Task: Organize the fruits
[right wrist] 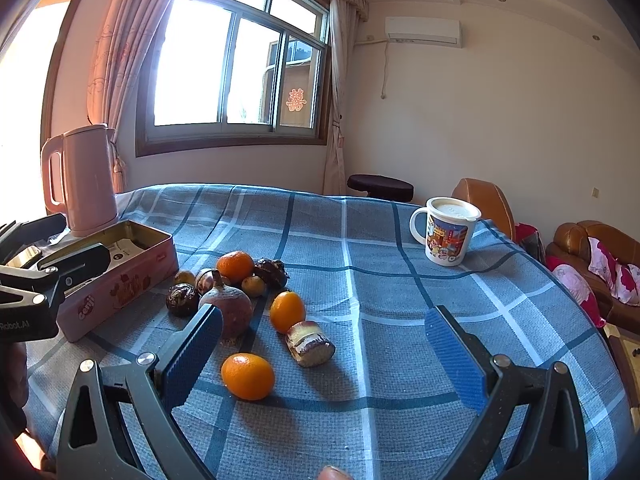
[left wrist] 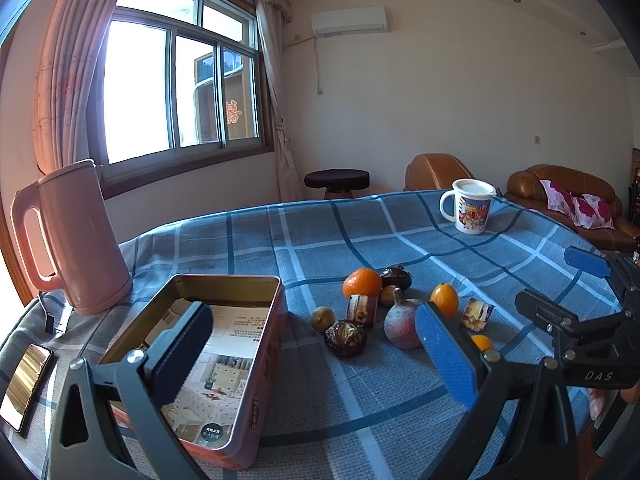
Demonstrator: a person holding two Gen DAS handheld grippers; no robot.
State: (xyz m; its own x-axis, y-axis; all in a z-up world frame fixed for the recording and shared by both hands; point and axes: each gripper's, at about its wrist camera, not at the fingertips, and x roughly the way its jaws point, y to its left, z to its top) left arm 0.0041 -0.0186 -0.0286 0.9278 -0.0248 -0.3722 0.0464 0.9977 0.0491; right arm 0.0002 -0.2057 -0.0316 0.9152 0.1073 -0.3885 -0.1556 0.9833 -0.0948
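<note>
Fruit is lying in a loose cluster on the blue plaid tablecloth [right wrist: 360, 248] in front of you. You are holding your left gripper [left wrist: 316, 356] spread wide, its fingers empty, one blue pad hanging over the open pink rectangular metal tin [left wrist: 244, 360] and the other in front of the fruit. You are holding your right gripper [right wrist: 324, 360] spread wide too, gripping nothing, low above the cloth.

Between the right gripper's fingers, a small oval orange kumquat [right wrist: 248, 376] is sitting nearest to you, with a second orange kumquat [right wrist: 287, 311] and a small wrapped cake roll [right wrist: 310, 344] just behind it. A dull reddish pomegranate [right wrist: 228, 308] is sitting beside the left finger of that gripper. Farther back, a round orange tangerine [right wrist: 236, 266] and dark wrinkled round fruits [right wrist: 182, 300] are crowding together near the tin.

A tall pink electric kettle [right wrist: 88, 188] is standing behind the tin, and a white cartoon-printed lidded mug [right wrist: 446, 230] is standing well apart on the right.
</note>
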